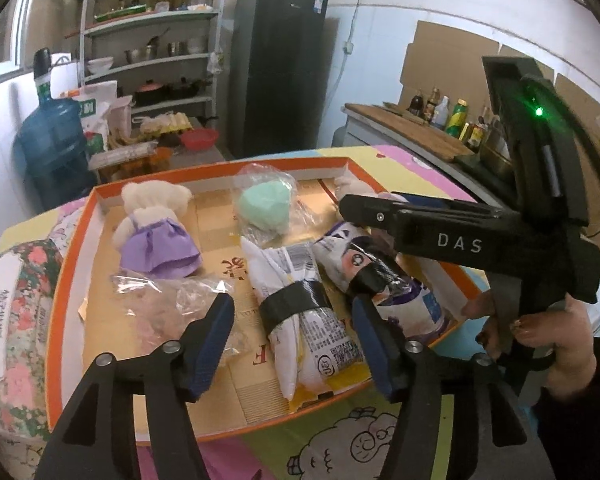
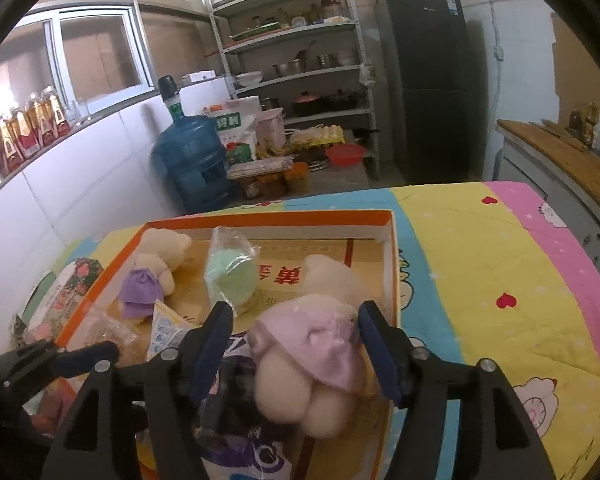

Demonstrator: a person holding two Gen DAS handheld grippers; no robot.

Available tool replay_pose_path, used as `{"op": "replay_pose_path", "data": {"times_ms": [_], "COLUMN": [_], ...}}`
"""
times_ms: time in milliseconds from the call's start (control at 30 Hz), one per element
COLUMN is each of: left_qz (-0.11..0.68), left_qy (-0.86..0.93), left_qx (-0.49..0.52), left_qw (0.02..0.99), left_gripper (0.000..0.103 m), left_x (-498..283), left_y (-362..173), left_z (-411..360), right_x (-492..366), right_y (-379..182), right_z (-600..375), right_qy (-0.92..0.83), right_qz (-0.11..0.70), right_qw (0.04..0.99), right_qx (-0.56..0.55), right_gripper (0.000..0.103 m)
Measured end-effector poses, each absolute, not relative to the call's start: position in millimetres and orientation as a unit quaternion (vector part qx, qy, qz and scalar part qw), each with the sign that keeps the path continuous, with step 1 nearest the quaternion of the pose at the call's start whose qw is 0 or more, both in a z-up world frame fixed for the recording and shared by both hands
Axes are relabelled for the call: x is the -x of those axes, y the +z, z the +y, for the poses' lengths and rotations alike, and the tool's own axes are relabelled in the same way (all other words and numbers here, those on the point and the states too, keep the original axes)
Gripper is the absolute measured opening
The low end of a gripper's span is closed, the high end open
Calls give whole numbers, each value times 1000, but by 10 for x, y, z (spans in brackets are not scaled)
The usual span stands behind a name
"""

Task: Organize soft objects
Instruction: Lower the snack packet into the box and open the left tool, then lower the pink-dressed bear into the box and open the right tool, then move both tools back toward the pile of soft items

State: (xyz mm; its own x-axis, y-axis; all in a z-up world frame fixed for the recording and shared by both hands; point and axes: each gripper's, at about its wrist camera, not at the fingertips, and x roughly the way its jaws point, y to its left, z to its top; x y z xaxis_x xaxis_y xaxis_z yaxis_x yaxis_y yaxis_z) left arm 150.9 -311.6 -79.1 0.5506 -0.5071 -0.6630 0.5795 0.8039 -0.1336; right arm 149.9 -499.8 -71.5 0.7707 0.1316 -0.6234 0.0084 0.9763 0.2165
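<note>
Nearest the right wrist camera, the right tongs (image 2: 294, 334) stand wide around a cream plush bear in a pink dress (image 2: 312, 344), pads clear of it, so it lies loose at the near right corner of the orange box (image 2: 268, 218). On the left, the left tongs (image 1: 294, 336) gape just as wide over a white packet bound with black tape (image 1: 300, 312), gripping nothing. Both items look freshly set down in the box, beside a second bear in purple (image 1: 156, 236) and a bagged green lump (image 1: 264, 208). Next, I judge, each tongs must back out without dragging anything, then look for loose items on the quilted desk (image 2: 480, 264). "DAS" reads on the right tongs' body; packet print is too small.
</note>
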Motion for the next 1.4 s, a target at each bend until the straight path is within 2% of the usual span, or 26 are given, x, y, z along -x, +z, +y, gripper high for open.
{"op": "replay_pose_path", "data": {"times_ms": [1400], "left_qz": [281], "left_qy": [-276], "left_qx": [-6], "left_qw": [919], "left_gripper": [65], "left_x": [-978], "left_y": [-179], "left_z": [-2379], "right_x": [-930], "right_y": [-113], "right_z": [-4545], "right_qy": [40], "right_qz": [269], "right_qw": [959], "right_qx": [-80], "right_gripper": [65]}}
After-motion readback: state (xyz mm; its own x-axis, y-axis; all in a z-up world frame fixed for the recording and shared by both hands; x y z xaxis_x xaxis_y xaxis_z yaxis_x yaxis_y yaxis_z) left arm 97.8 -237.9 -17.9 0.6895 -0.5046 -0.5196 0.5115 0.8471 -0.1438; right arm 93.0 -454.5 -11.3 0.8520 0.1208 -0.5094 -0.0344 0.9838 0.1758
